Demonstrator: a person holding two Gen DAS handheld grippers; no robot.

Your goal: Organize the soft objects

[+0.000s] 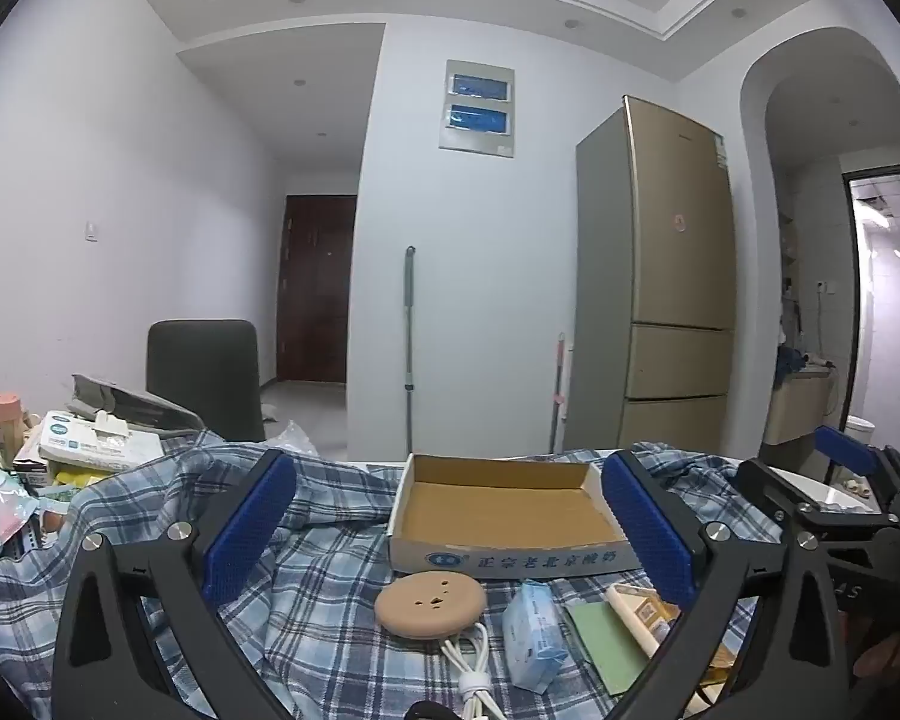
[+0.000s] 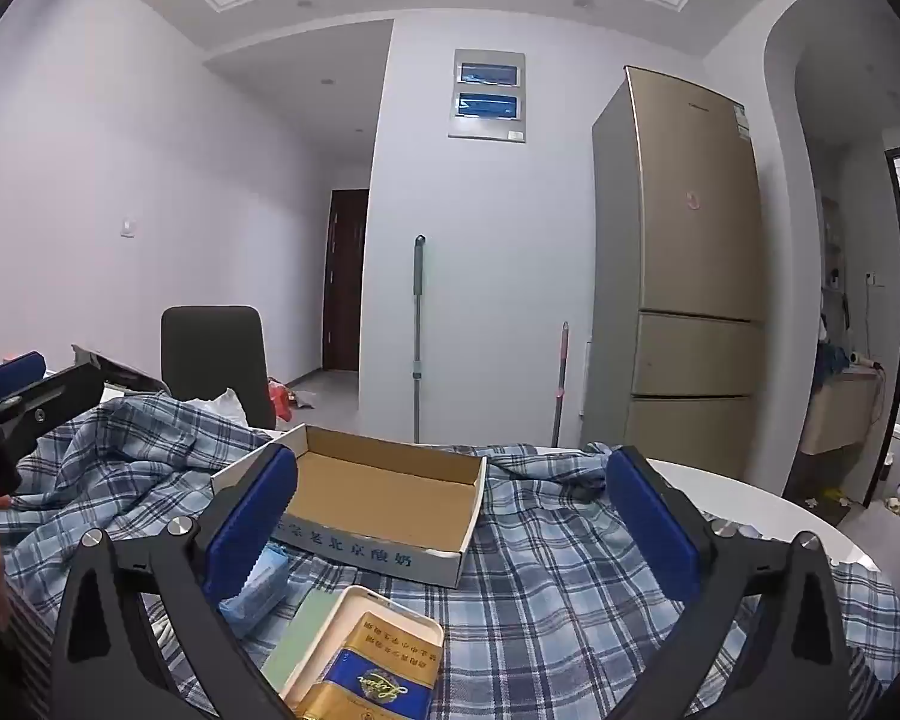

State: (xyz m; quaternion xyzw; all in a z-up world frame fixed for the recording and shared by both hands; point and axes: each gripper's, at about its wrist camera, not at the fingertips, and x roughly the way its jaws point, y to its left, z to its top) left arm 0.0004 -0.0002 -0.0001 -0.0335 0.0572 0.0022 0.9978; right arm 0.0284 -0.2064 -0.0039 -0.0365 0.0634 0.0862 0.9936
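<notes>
A blue plaid shirt (image 1: 330, 612) is spread loose over the table and also shows in the right wrist view (image 2: 558, 594). An open, empty cardboard box (image 1: 498, 510) sits on it, seen also in the right wrist view (image 2: 384, 498). A small blue tissue pack (image 1: 534, 636) lies in front of the box and shows in the right wrist view (image 2: 258, 588). My left gripper (image 1: 450, 534) is open and empty above the shirt. My right gripper (image 2: 450, 525) is open and empty, and shows at the right edge of the left wrist view (image 1: 840, 480).
A tan round disc with a white cable (image 1: 431, 603), a green card (image 1: 606, 636) and a gold-and-blue tin (image 2: 366, 660) lie on the shirt. Wipes packs and clutter (image 1: 90, 444) sit at the left. A dark chair (image 1: 204, 378), a mop (image 1: 410, 348) and a fridge (image 1: 660, 276) stand behind.
</notes>
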